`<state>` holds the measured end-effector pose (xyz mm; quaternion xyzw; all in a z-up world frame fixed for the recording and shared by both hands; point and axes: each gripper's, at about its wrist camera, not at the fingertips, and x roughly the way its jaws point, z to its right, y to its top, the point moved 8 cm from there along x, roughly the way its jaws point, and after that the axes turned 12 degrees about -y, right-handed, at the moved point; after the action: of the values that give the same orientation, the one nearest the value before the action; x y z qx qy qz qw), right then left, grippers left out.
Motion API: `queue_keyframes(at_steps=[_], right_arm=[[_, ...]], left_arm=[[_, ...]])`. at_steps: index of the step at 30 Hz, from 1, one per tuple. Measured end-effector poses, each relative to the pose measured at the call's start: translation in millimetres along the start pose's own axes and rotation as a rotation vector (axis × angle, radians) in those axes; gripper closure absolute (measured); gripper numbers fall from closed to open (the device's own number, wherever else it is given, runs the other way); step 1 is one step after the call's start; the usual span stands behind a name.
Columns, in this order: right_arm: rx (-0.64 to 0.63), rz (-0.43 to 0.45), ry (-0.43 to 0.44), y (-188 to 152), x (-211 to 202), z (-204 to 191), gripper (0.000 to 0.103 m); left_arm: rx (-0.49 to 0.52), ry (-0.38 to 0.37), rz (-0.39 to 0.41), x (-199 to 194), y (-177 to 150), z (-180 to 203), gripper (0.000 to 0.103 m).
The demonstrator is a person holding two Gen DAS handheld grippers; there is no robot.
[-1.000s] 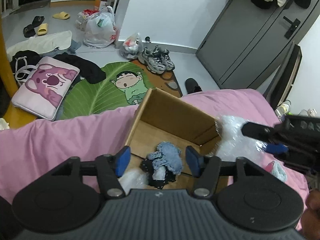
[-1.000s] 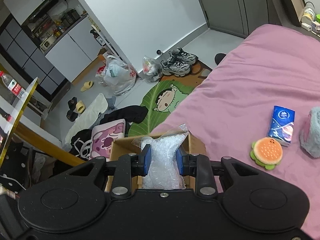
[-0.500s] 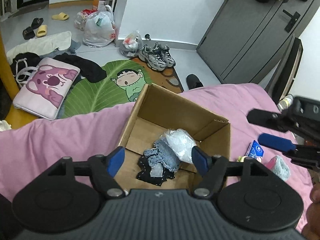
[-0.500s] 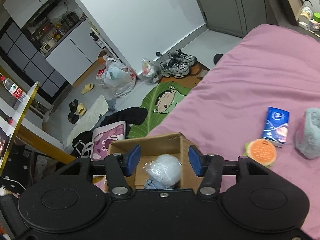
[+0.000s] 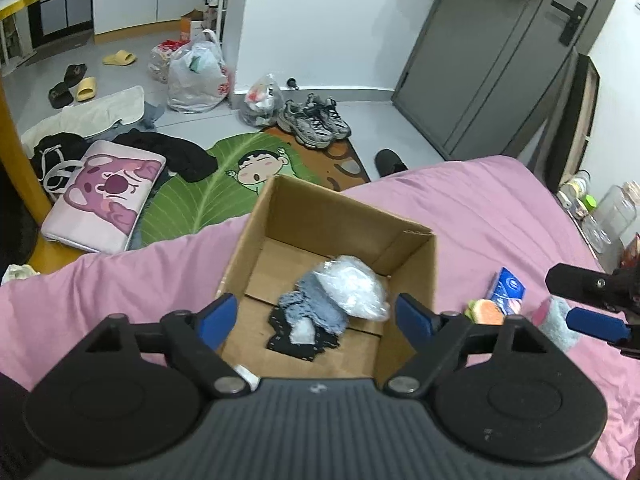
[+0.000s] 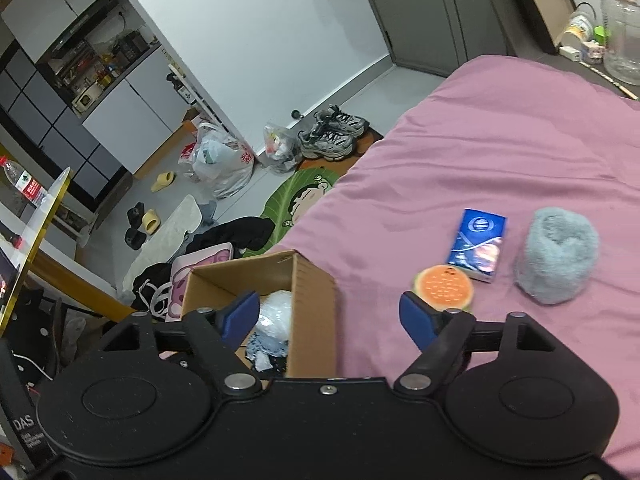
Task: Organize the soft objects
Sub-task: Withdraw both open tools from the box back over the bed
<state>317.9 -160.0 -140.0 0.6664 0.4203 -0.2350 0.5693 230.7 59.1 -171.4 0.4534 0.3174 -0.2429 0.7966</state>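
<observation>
Already the box [image 5: 412, 276] holds a plastic bag [image 5: 352, 286] and cloths, both claws opening empty, while burger toy [image 6: 443, 287], tissue pack [image 6: 478, 244] and fuzzy roll [image 6: 556, 256] wait at two o'clock.

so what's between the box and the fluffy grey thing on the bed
In the right wrist view, the burger toy and the blue tissue pack lie on the pink bedcover between the box and the grey fluffy roll.
</observation>
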Motion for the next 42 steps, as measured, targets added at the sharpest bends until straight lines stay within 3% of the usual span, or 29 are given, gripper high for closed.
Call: queue_keyframes(at_steps=[8,15,20,28,32,42], right_arm=[[0.024,0.007,0.004,-3,-15,24,0.010],[0.041,-0.009,-0.005,-9,-22,40,0.004],[0.030,0.016,-0.003,-9,-34,49,0.000],[0.020,0.007,0.008,-13,-45,68,0.000],[0.018,0.008,-0.023,-15,-51,83,0.000],[0.114,0.025,-0.011,-14,-60,125,0.000]], left_arm=[[0.055,0.038,-0.030,-9,-8,18,0.005],[0.085,0.056,-0.062,-16,-14,32,0.003],[0.130,0.026,-0.078,-20,-17,53,0.000],[0.168,0.013,-0.049,-28,-20,78,0.000],[0.162,-0.039,-0.047,-29,-25,87,0.000],[0.211,-0.014,-0.063,-30,-34,121,0.000]])
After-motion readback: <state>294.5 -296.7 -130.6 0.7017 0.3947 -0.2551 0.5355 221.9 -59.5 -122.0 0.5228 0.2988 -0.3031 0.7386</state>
